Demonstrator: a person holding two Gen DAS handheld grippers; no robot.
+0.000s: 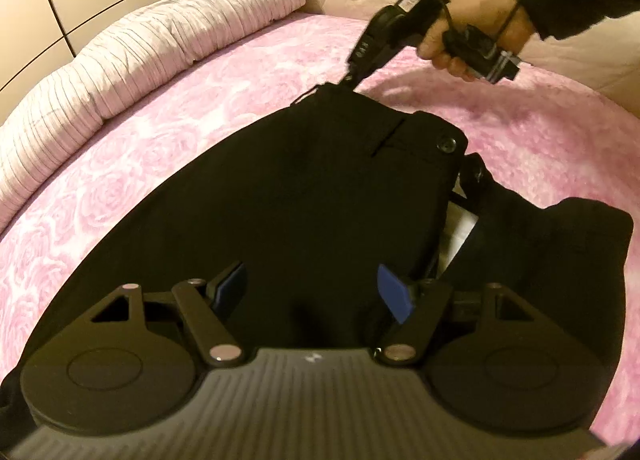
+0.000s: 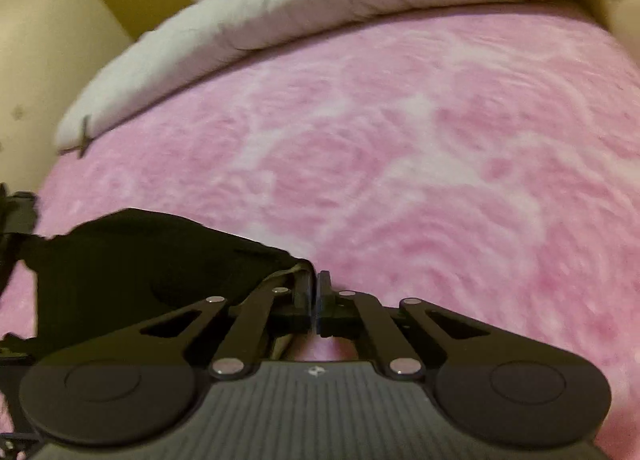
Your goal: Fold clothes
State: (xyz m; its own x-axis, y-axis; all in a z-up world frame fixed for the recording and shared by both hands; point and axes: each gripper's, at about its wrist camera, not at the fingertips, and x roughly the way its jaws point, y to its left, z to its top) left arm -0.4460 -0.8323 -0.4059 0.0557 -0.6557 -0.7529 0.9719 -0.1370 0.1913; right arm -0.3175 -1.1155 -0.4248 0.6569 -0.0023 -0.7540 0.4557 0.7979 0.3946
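**Partly hidden: black trousers lying across the pink bed**

Mostly the black trousers (image 1: 304, 196) are swallowing their own detail: folds and seams are hardly showing, and the near end is being cut off behind the left gripper (image 1: 312, 292), whose blue-padded fingers (image 1: 394, 294) are hovering spread above the fabric. Only this view is showing the waistband button (image 1: 447, 145), the person's hand (image 1: 476, 26) and the right gripper (image 1: 349, 78) at the far waistband corner. The right wrist view is blurring; its fingers (image 2: 304, 294) are sitting pressed together, pinching the trousers' edge over the pink bed (image 2: 420, 148)
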